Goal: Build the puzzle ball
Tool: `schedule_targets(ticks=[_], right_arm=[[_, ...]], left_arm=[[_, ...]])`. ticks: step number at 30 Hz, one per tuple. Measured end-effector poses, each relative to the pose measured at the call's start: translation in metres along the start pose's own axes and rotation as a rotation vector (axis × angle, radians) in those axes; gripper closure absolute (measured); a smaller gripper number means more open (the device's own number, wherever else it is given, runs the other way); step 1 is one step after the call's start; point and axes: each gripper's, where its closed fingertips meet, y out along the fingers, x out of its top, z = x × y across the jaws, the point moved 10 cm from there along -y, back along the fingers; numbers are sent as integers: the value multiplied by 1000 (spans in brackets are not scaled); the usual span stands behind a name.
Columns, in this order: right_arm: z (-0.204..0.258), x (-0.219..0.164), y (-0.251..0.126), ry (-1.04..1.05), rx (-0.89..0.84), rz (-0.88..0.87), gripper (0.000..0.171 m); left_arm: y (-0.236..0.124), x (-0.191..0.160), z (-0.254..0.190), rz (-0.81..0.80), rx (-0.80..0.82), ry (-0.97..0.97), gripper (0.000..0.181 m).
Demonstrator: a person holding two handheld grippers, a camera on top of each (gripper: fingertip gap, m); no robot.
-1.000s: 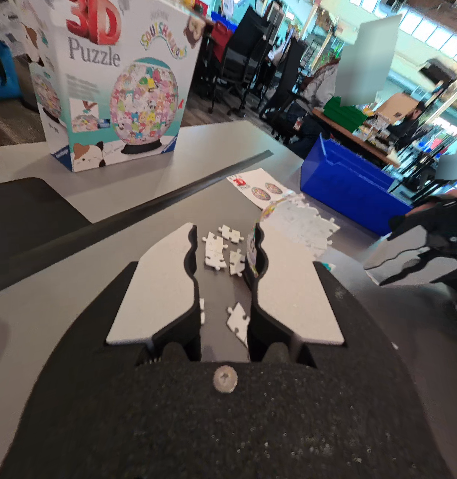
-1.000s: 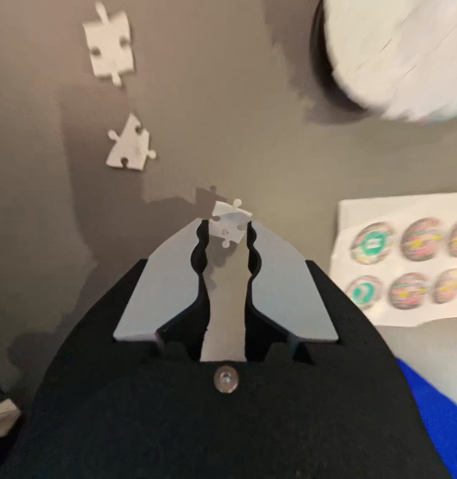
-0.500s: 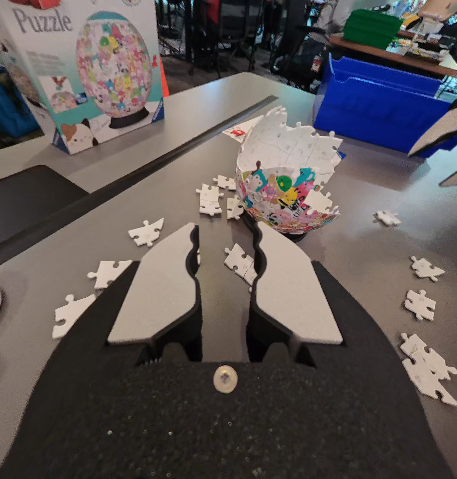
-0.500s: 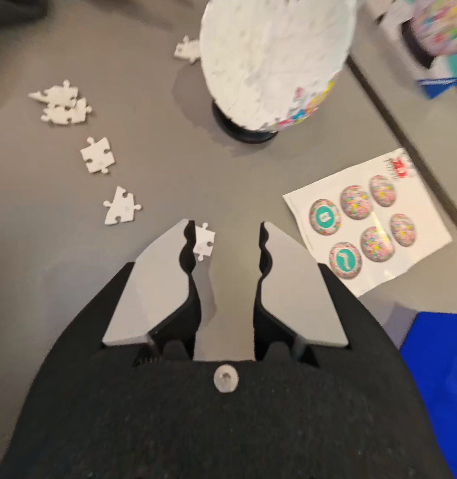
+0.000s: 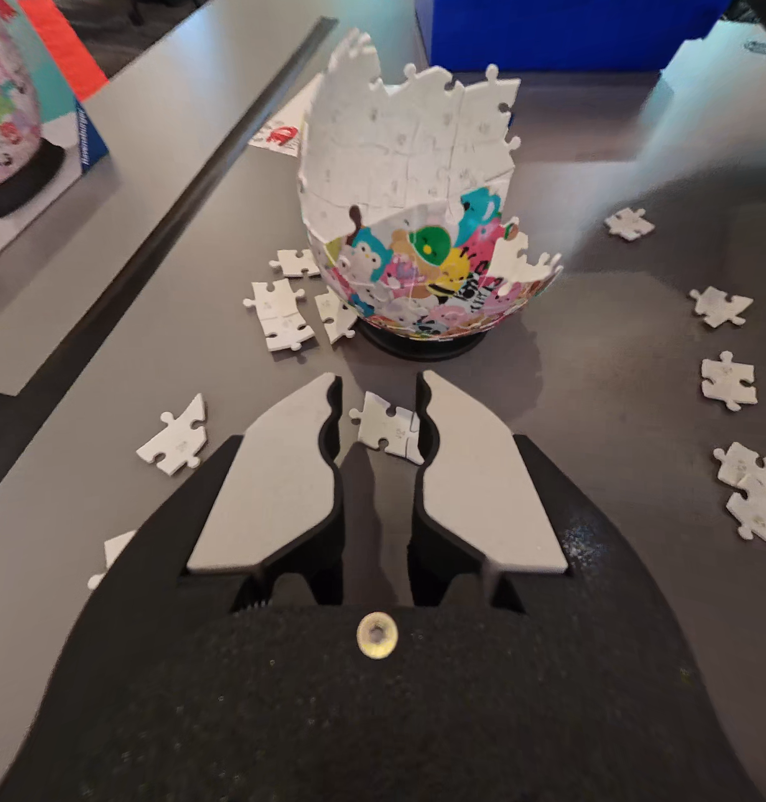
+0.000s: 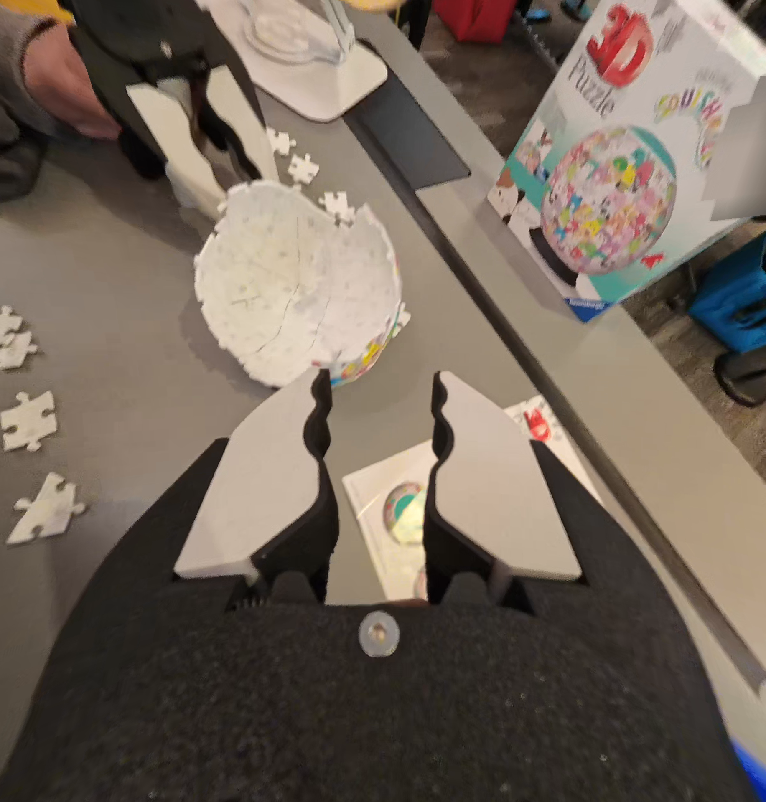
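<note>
A shell this thin could be knocked off its black stand [image 5: 420, 343] or split along its seams if a piece is pressed into the rim without a counter-hold, since the tall ragged wall on one side is carried only by interlocking tabs. The flat white piece [image 5: 387, 427] lying between the fingers of the left gripper [image 5: 379, 382] could be pushed along the tabletop [image 5: 589, 390] rather than lifted, being thin and flush with the surface, and the nearby two-piece strip [image 5: 281, 314] might be disturbed by a careless sweep. The jaws of the left gripper are seen narrowly parted and empty, hovering just short of the stand; those of the right gripper [image 6: 379, 379] are parted a little wider, also empty, above the instruction sheet [image 6: 398, 512]. The puzzle ball [image 5: 416, 208] is judged roughly half built: a bowl whose outer face is printed with bright cartoon figures and whose inner face is plain white, with one side rising well above the other and a jagged, tabbed rim. It is placed near the middle of the tabletop, beside the dark seam [image 6: 481, 277] running across it, with loose pieces [image 5: 726, 382] scattered on both sides and the puzzle box [image 6: 633, 147] standing beyond the seam.
</note>
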Motion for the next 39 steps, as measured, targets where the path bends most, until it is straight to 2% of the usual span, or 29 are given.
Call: schedule_targets(ticks=[3,7,16,26,27,29,39], right_arm=[[-18,8,16,16,51,-29,126],[-34,-2,31,102,114,-75,125],[-57,-34,30,207,143,-92,129],[-62,-50,33,240,189,-82,129],[-62,-51,33,244,193,-79,129],[-61,-52,32,249,198,-77,130],[-55,-43,21,231,184,-76,131]], left_arm=[[10,4,4,22,-15,29,150],[30,12,16,73,-41,76,150],[49,24,43,159,-222,104,155],[76,24,35,280,-235,181,156],[77,24,36,281,-230,180,159],[77,24,37,279,-233,179,176],[71,25,37,298,-175,178,178]])
